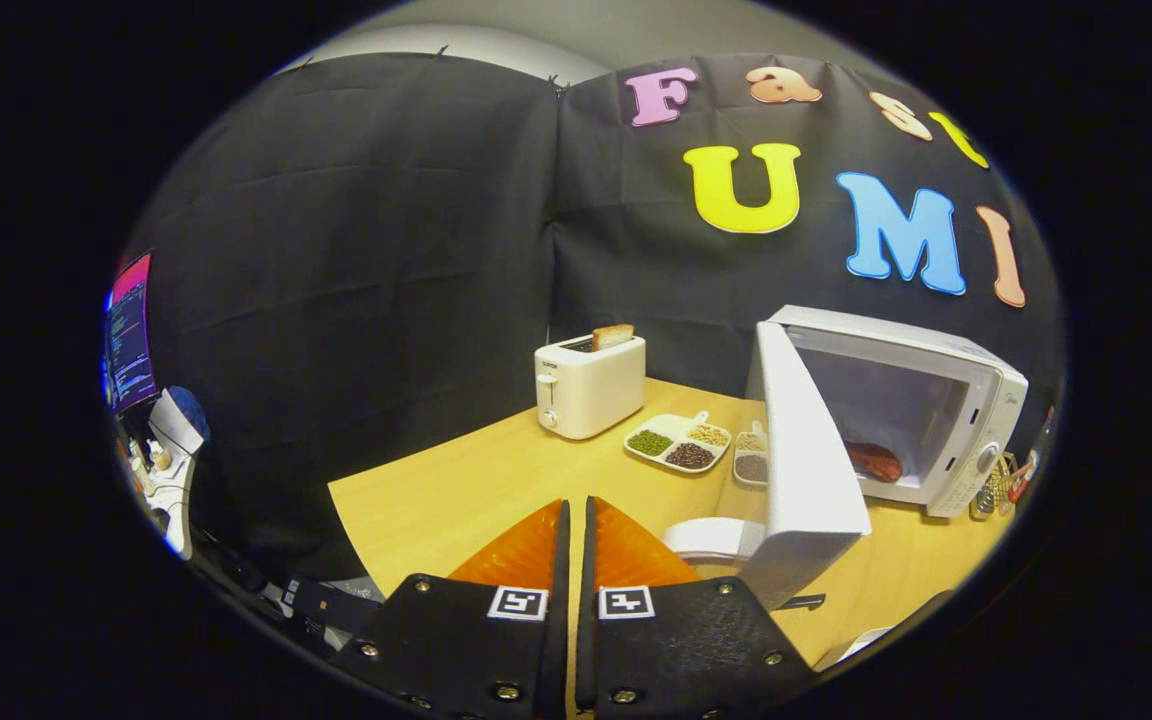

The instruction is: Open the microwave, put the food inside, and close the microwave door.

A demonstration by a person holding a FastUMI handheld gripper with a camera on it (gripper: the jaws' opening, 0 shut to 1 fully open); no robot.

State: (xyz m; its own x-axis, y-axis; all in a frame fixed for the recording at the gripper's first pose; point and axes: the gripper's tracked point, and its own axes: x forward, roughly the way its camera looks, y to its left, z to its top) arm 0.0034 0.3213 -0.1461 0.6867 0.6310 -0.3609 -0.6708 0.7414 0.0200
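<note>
The white microwave (946, 400) stands at the right end of the wooden table (456, 490). Its door (806, 470) hangs wide open, swung out toward me, just right of my fingers. A reddish-brown piece of food (874, 460) lies inside the cavity on its floor. My gripper (576, 515) is shut, its two fingers pressed together with nothing between them, left of the open door and well short of the microwave.
A white toaster (589, 385) with a slice of bread (613, 335) sticking up stands at the table's back. A divided white tray (678, 443) of beans and grains lies beside it. A white dish (711, 540) sits just right of my fingers. A monitor (129, 335) and clutter are off to the left.
</note>
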